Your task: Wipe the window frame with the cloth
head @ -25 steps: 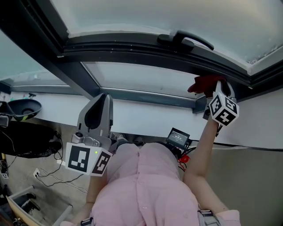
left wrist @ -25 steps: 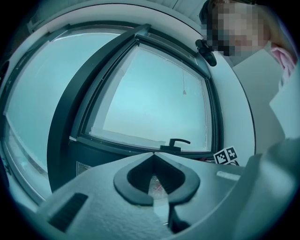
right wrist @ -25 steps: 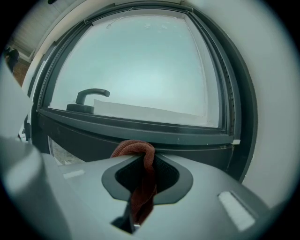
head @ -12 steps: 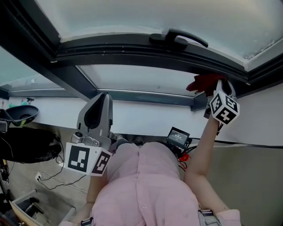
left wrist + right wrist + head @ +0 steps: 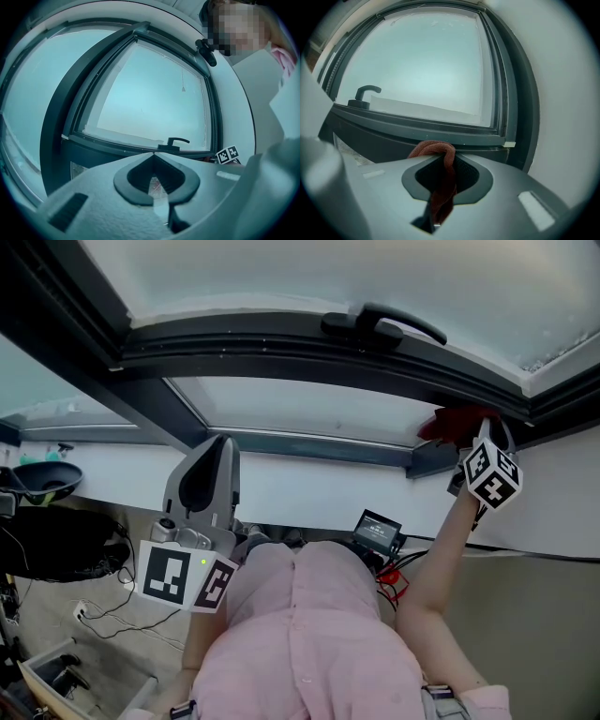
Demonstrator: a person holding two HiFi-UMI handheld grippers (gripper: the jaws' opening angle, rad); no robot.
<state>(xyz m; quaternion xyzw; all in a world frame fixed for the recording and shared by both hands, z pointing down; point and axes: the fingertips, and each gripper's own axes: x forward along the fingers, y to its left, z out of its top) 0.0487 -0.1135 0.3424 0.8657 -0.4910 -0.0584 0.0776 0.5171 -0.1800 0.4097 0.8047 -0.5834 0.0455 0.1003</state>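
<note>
We are sliding the red cloth [image 5: 451, 424], clamped in the right gripper's [image 5: 472, 435] jaws, further right along the window frame [image 5: 281, 345], nearing its right corner, so this stroke is probably finishing. The left gripper [image 5: 212, 448] is idling low, jaws closed on nothing.

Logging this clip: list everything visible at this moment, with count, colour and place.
dark grey metal window frame: one, dark grey, across the top of the head view
black lever window handle: one, black, on the frame
red-brown cloth: one, red-brown, at the frame's right end
small black device with a screen: one, black, below the white ledge
black bowl-shaped object: one, black, far left
thin cables: several, dark, floor at lower left
pink shirt: one, pink, bottom centre
left gripper: one, grey, held low, jaws together, nothing between
right gripper: one, grey, raised, jaws shut on the cloth
</note>
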